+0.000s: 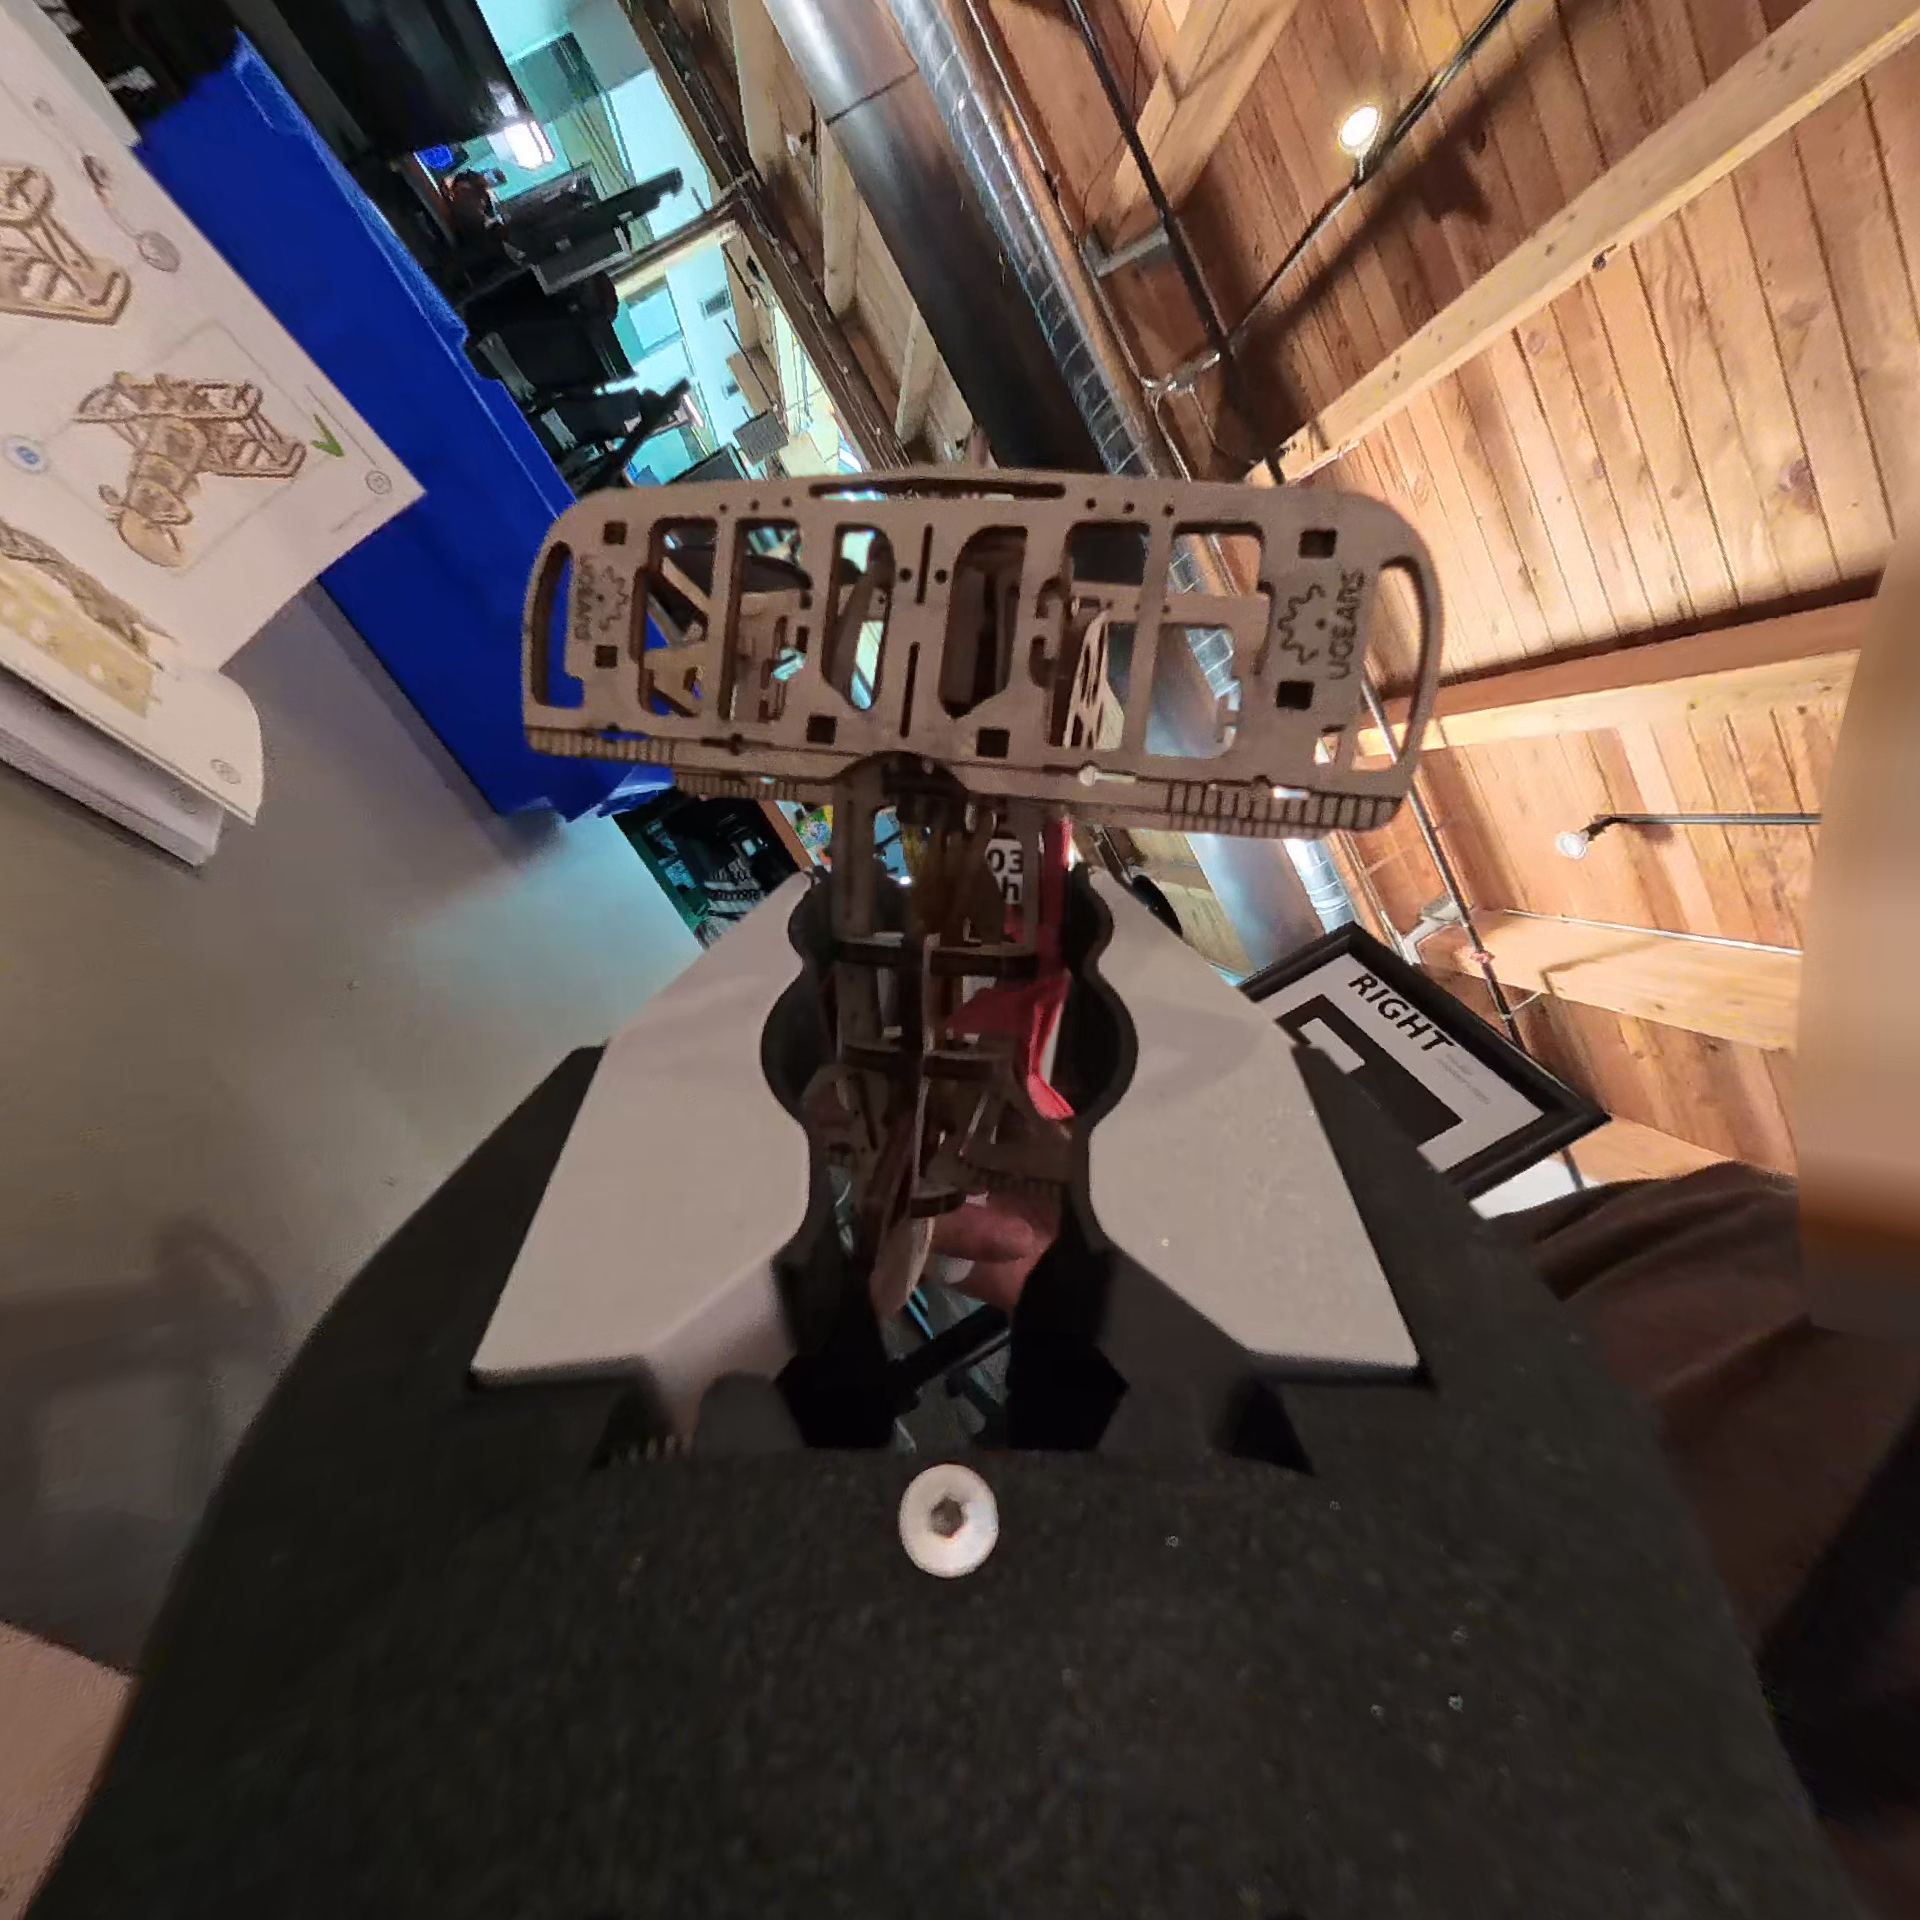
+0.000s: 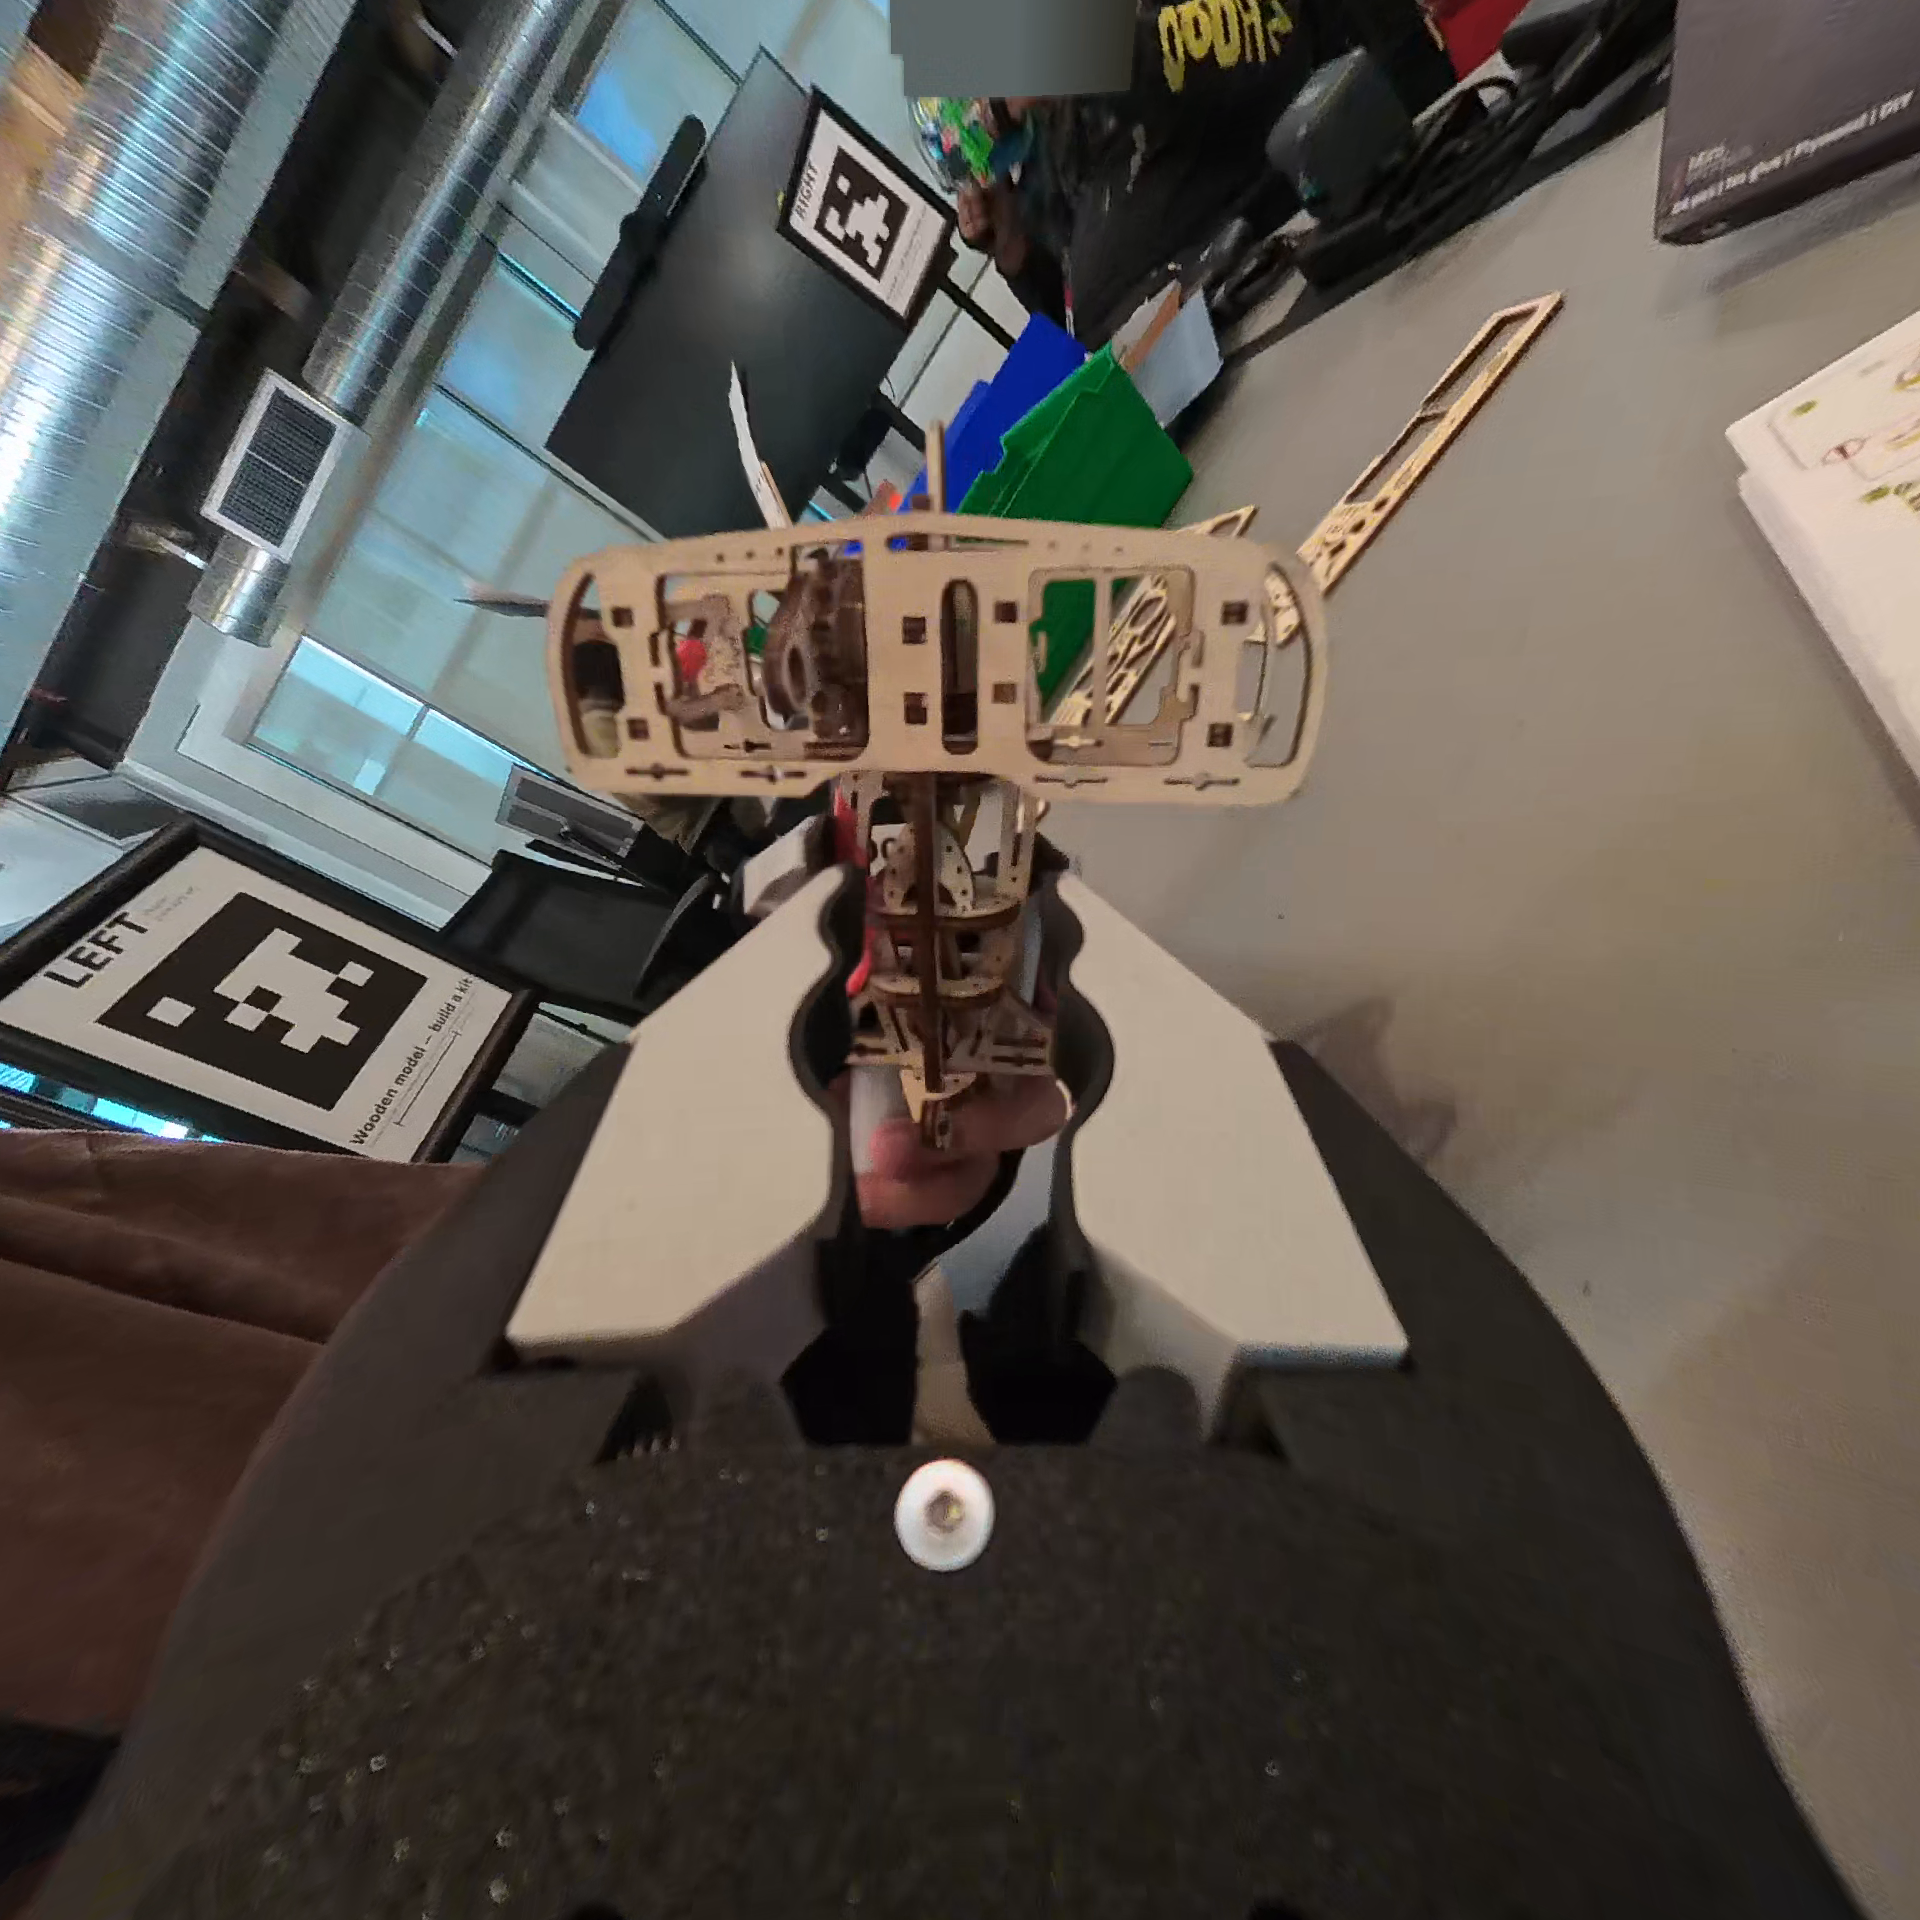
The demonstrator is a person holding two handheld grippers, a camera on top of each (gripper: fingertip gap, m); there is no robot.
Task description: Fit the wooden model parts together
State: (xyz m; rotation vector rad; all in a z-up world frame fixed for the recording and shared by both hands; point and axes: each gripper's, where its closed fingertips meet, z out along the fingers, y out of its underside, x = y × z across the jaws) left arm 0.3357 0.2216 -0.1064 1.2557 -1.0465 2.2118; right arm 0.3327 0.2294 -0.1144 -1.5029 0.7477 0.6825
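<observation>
Oddly, each wrist camera showed much the same thing from opposite sides: a laser-cut wooden biplane-like model (image 1: 977,665) held up in the air, off the grey counter (image 2: 1558,831). In the left wrist view the left tongs (image 1: 940,914), grey-fingered on a black body, were closed onto the model's slim lattice fuselage, with the broad slotted wing plate spread crosswise just beyond the fingertips. In the right wrist view the right tongs (image 2: 940,904) clasped the same wooden model (image 2: 935,665) by its fuselage in a like manner, its pale wing plate lying across the tips. Only the left view showed the timber plank ceiling (image 1: 1558,416), the silver ventilation duct (image 1: 935,208), and an open printed instruction booklet (image 1: 156,416) leaning by a blue plastic bin (image 1: 416,468). Only the right view showed the counter itself, where a flat, emptied plywood parts sheet (image 2: 1423,436) lay well behind the model, near a green plastic bin (image 2: 1081,457); a white paper booklet (image 2: 1849,540) sat at the right edge, and a dark cardboard box (image 2: 1787,114) at the far corner. Framed black-and-white marker boards (image 2: 249,997) stood at the left in that view, and a person in dark clothing (image 2: 1143,156) was beyond the bins.
</observation>
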